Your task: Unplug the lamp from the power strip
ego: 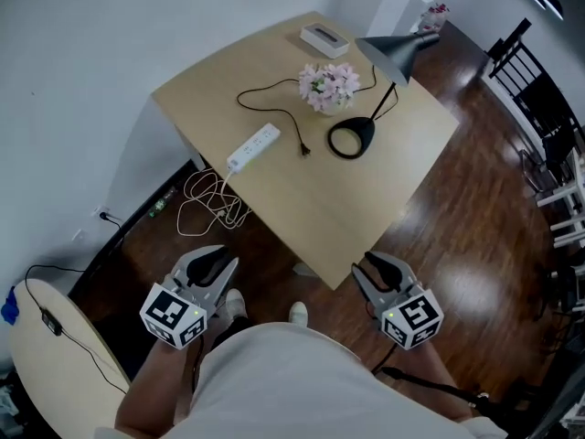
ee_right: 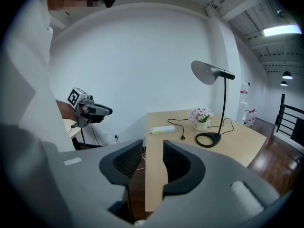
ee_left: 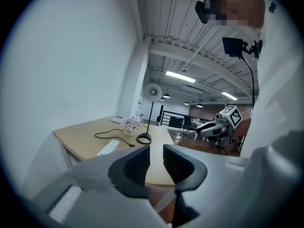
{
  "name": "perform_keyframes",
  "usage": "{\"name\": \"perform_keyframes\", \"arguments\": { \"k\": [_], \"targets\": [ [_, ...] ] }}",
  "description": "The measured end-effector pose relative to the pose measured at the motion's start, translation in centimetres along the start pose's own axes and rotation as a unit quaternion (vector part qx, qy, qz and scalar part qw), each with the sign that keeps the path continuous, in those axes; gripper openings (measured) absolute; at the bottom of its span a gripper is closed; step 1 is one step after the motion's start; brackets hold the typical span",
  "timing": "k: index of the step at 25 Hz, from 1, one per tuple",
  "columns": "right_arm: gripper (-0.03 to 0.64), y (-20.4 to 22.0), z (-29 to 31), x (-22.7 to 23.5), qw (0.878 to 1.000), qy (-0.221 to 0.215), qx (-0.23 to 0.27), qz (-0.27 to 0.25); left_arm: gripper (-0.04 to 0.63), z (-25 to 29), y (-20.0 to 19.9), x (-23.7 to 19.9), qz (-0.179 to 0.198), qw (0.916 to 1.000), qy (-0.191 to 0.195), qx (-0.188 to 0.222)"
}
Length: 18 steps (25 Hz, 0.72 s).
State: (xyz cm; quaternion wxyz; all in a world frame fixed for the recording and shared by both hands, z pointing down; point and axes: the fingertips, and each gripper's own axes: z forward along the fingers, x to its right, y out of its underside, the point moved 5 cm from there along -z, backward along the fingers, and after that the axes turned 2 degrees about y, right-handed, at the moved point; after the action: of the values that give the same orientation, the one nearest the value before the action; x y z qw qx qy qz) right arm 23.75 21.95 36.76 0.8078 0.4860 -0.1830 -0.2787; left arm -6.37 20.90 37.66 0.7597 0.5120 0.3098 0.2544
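**Both tools empty, lamp plug lying loose on the bench**

The left tool [ego: 212, 262] has its jaws a narrow gap apart with nothing between them; its own view shows only the bench edge through the gap. The right tool [ego: 379, 265] is likewise parted and empty. Both hang low in front of the person's white shirt [ego: 274, 382], above the dark wood floor [ego: 457, 245]. They are short of the near corner of the bench [ego: 302, 208] and touch nothing on it.

On the bench, the white power strip [ego: 254, 147] lies near the left edge. Its white cable [ego: 208, 201] drops off that edge into a loose coil on the floor. The black plug [ego: 304, 150] of the desk lamp [ego: 353, 138] lies on the bench top near the strip's far end, apart from it and in no socket. Its black cord [ego: 260, 87] loops back behind a small pot of pink flowers [ego: 329, 87] towards the lamp's round base. A flat white box [ego: 324, 38] sits at the far corner
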Motion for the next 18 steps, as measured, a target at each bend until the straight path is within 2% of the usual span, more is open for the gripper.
{"name": "perform_keyframes", "arguments": {
  "k": [3,7,13,18],
  "targets": [
    [0.141,0.8,-1.1,1.5,1.0,-0.012,0.007,0.0,0.097,1.9,-0.7,3.0,0.012,0.9999,0.011,-0.002],
    [0.14,1.7,-2.4,2.6,0.999,-0.029,0.019,-0.002,0.097,3.1,-0.6,5.8,0.019,0.9997,0.007,-0.014],
    [0.14,2.0,-3.4,3.7,0.998,-0.046,0.028,-0.012,0.097,4.0,0.3,7.8,0.013,0.9995,-0.001,-0.027],
    [0.14,2.7,-4.4,4.5,0.999,-0.043,0.027,-0.003,0.097,5.0,0.5,8.8,0.02,0.9989,0.006,-0.043]
  ]
}}
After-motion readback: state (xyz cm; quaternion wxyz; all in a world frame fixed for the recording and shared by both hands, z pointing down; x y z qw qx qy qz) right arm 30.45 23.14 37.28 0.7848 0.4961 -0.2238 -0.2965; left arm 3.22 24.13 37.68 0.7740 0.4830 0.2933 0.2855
